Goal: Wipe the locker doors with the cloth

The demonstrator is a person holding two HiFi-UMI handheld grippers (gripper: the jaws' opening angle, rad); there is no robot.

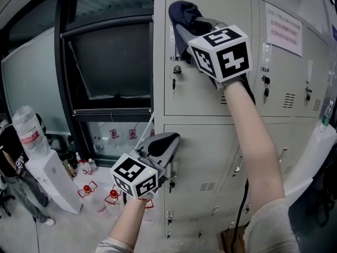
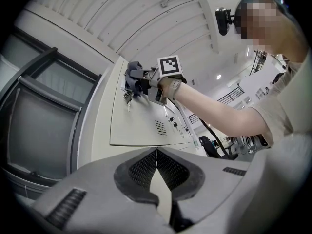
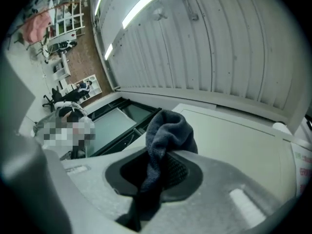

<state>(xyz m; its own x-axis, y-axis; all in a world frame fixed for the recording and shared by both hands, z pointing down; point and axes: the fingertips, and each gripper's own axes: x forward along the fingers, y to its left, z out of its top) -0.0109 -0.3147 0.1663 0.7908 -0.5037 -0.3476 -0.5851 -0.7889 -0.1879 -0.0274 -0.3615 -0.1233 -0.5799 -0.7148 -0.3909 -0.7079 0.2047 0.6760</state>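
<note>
Two handheld grippers worked at a bank of pale grey metal lockers, seen steeply from above. The right gripper, on an outstretched bare arm, had its two jaws pinched on one dark blue cloth, a fold bunching out past the fingertips. The cloth lay against the upper locker door nearest the window, close to that door's top left corner and just above its handle, where one key hung from the lock. The left gripper was held lower, near the top left corner of the lower locker door, its two jaws pressed together with nothing between them. Three doors showed in the upper row, and the middle one carried one paper notice near its top edge. Left of the lockers was one dark window. Far down at the left stood one water dispenser topped by one clear bottle, with a person beside it.
</note>
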